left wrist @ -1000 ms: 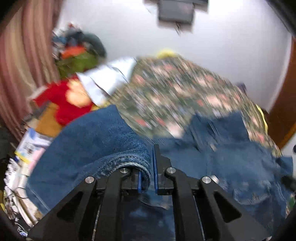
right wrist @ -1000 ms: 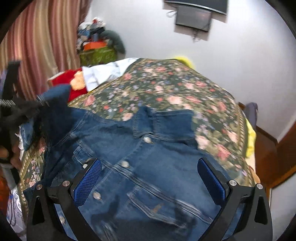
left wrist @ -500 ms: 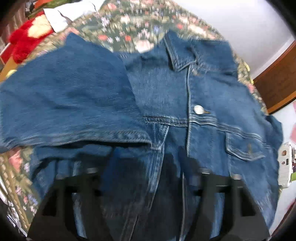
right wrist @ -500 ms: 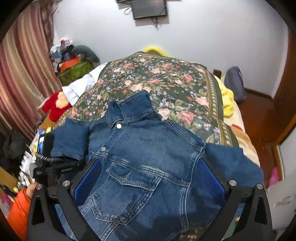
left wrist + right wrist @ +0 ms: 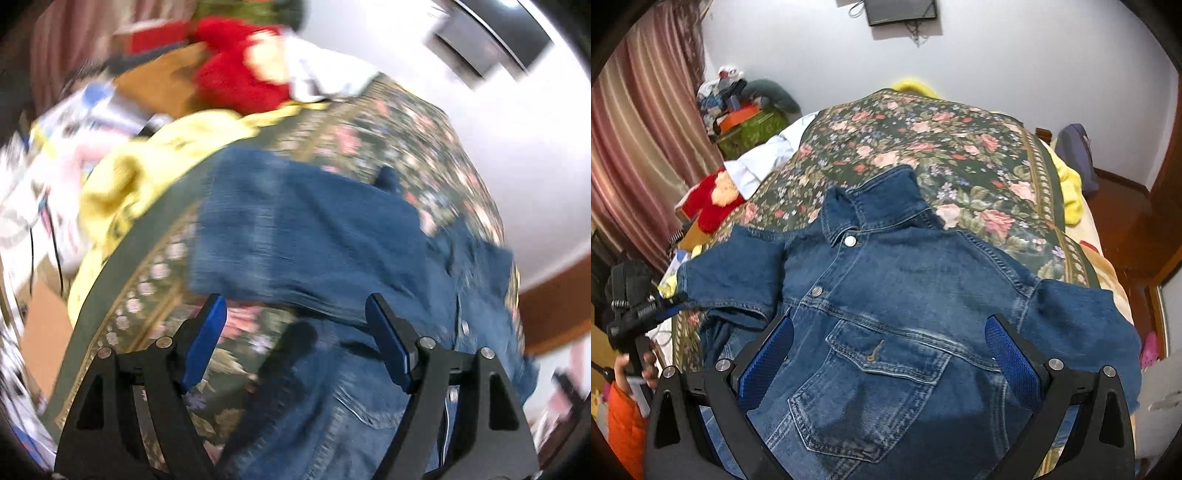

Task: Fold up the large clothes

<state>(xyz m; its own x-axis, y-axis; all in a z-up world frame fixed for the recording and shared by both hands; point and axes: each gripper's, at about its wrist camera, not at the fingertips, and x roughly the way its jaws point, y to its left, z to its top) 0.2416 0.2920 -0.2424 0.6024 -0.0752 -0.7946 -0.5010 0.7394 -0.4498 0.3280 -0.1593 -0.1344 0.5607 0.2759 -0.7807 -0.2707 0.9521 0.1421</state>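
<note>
A blue denim jacket (image 5: 905, 302) lies front up on the floral bedspread (image 5: 960, 155), collar toward the far wall. Its left sleeve (image 5: 727, 277) is folded in over the left chest; it also shows in the blurred left wrist view (image 5: 306, 232). My left gripper (image 5: 295, 336) is open and empty, just short of that sleeve's edge; it also shows in the right wrist view (image 5: 646, 310), beside the sleeve cuff. My right gripper (image 5: 890, 354) is open and empty above the chest pocket (image 5: 871, 391). The right sleeve (image 5: 1086, 325) hangs toward the bed's right edge.
A red plush toy (image 5: 709, 203), white cloth (image 5: 764, 162) and a yellow blanket (image 5: 147, 170) lie along the bed's left side. Clutter piles by the curtain (image 5: 639, 129). A yellow cloth (image 5: 1071, 192) and wooden floor (image 5: 1123, 229) are on the right.
My left gripper let go of the sleeve, opened and drew back to the bed's left side. The sleeve now lies folded on the jacket. My right gripper stays open, its view shifted slightly.
</note>
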